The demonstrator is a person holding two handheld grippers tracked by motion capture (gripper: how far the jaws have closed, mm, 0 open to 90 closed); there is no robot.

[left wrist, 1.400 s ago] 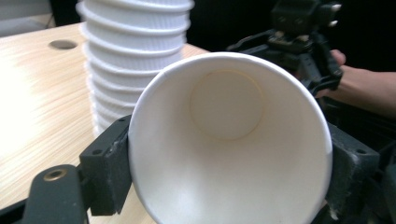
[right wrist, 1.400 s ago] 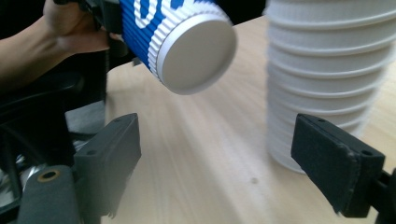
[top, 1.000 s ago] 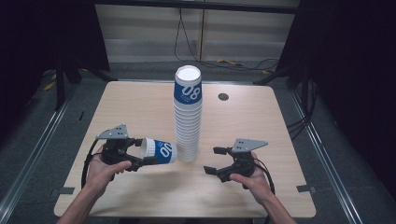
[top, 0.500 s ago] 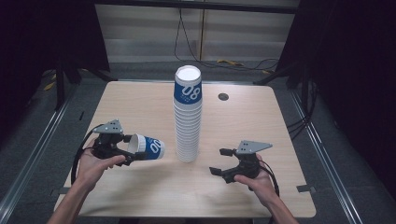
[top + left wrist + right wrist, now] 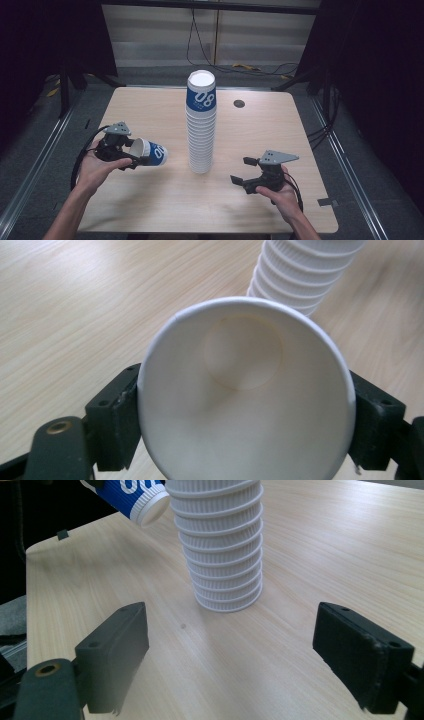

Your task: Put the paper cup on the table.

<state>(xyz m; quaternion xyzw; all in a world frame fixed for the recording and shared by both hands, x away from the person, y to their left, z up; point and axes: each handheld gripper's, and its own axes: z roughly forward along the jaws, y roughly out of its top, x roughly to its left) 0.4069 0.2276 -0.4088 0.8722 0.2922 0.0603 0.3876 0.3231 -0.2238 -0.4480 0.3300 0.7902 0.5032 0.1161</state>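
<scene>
One blue-and-white paper cup (image 5: pixel 150 152) sits sideways, clamped in the left gripper (image 5: pixel 122 155) at left of frame, beside the centre cup stack (image 5: pixel 201 125); right gripper (image 5: pixel 250 176) gapes wide and empty, so ideally rotate the cup upright before placing.

A single paper cup (image 5: pixel 150 152), white inside with a blue ribbed sleeve bearing white numerals, lies on its side at the left of centre in the high view, its open mouth facing left. A tall stack of cups (image 5: pixel 201 125) stands upright at the centre, topped by a blue-sleeved cup.
</scene>
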